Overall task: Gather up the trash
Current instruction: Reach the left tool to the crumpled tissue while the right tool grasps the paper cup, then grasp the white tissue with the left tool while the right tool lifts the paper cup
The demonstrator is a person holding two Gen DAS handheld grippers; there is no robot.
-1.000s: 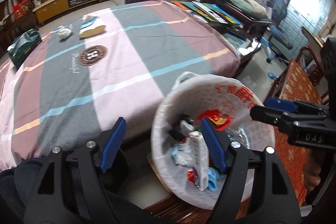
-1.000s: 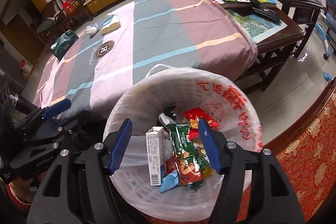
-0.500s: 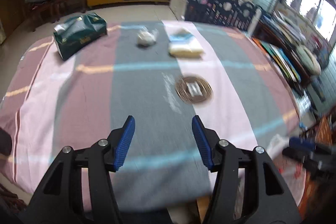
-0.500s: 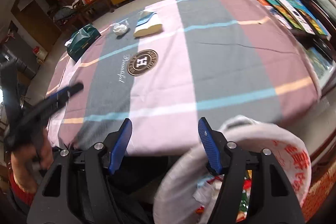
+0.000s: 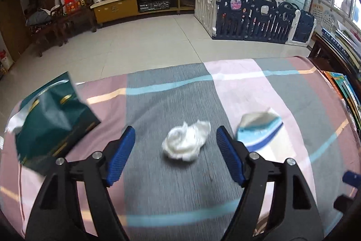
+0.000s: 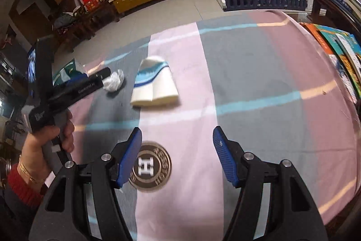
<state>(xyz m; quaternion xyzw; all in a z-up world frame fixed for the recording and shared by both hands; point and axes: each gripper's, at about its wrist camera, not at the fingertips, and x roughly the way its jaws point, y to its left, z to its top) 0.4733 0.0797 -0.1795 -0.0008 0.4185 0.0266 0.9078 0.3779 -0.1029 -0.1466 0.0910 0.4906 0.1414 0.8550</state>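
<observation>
The left gripper (image 5: 176,150) hangs over the striped tablecloth (image 5: 171,105) with its jaws spread wide and nothing between them yet. The crumpled white tissue (image 5: 186,142) lies on a grey stripe of the cloth, just ahead of the blue fingertips (image 5: 123,148) and framed in the gap between them, not touching either one. In the right wrist view the same gripper (image 6: 106,75) reaches in from the left edge of the table, held in the person's left hand (image 6: 47,146), and its tips sit right at the tissue (image 6: 115,80).

Just beside the tissue, toward the table's right edge, lies a white packet with blue bands (image 5: 259,128). A dark green bag (image 5: 52,119) sits near the table's left edge, well apart from the tissue.

The right gripper (image 6: 177,150) hovers nearer the front edge, jaws released and empty, above the round brown logo (image 6: 150,167) printed on a pink stripe.
</observation>
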